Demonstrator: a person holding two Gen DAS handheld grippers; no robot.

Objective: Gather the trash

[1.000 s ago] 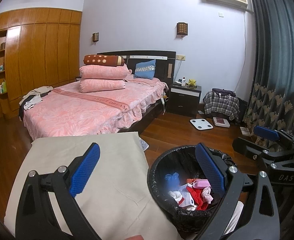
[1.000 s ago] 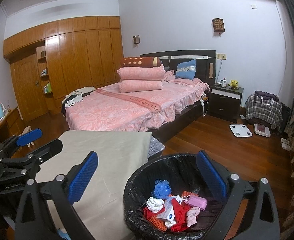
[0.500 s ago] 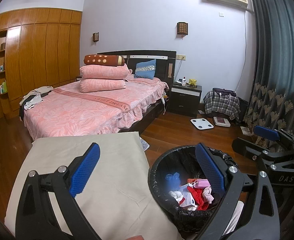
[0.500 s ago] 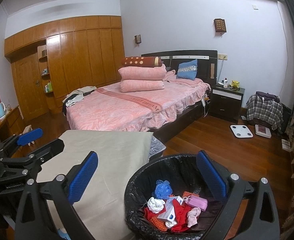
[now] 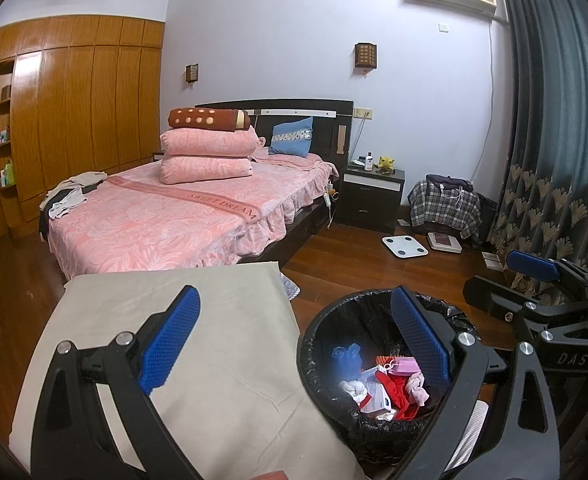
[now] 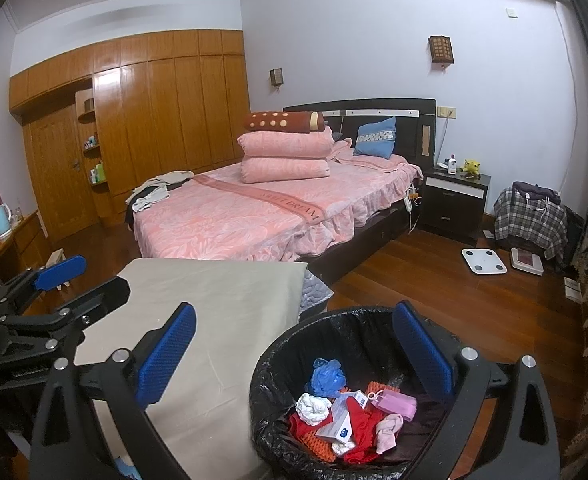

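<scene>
Both tongs (image 5: 294, 344) (image 6: 294, 348) gape level above the trash bin (image 6: 278, 364).

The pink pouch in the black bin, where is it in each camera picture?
Left wrist view: the small pink pouch lies low and right of centre, inside the black-lined trash bin.
Right wrist view: the pouch lies low, right of centre.
Shared landmark: the crumpled blue plastic glove to its left.

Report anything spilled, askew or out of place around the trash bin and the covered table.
Nothing is spilled. The trash sits inside the black-lined bin, and the beige cloth on the table lies flat and bare. The left tongs and right tongs are both open and empty. The only loose things are a white scale and a flat red-faced device on the floor.
</scene>
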